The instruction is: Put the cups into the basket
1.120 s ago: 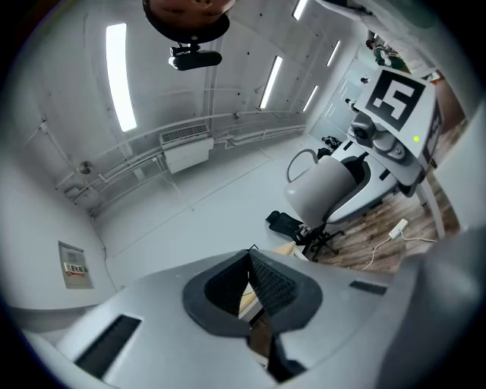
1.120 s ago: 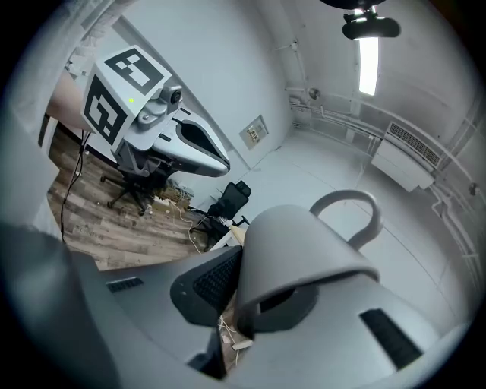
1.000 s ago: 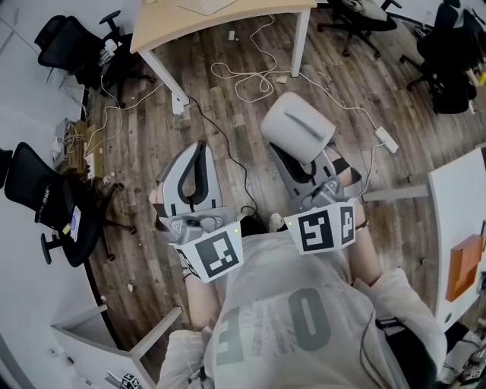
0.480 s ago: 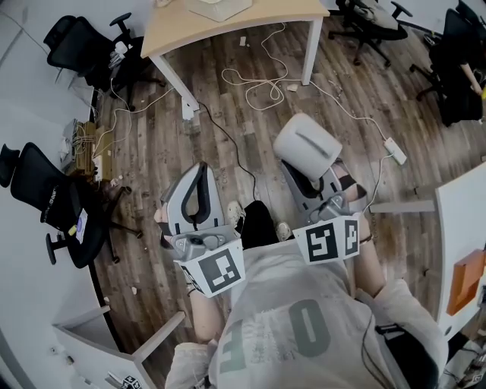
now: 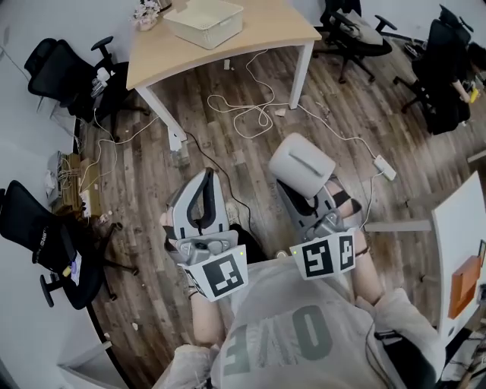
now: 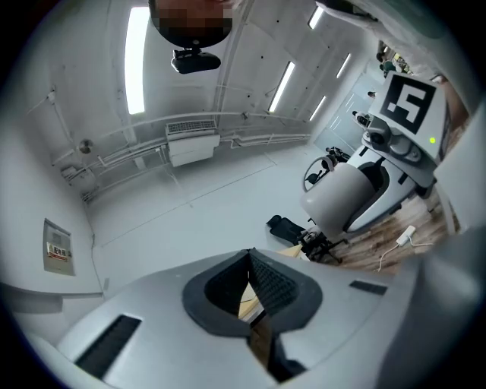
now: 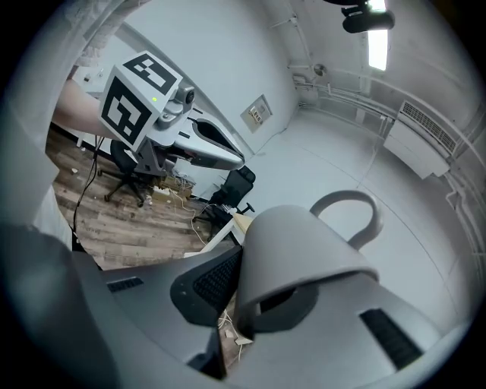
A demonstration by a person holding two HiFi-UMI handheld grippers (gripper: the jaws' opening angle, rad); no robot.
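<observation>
Basket [image 5: 203,21] shows only in head view; right gripper [image 7: 254,295] clamps cup [image 7: 298,249], left gripper [image 6: 250,292] seemingly closed, empty.

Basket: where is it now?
Head view, top, left of centre: the white basket sits on the wooden table, across the floor ahead of the grey cup.

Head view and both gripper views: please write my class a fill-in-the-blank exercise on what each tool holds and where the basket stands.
1. The right tool is shut on a pale ____ with a handle.
2. The left tool has its jaws together, with ____ between them.
3. The white basket stands on a wooden ____.
Missing words: cup; nothing; table.
</observation>
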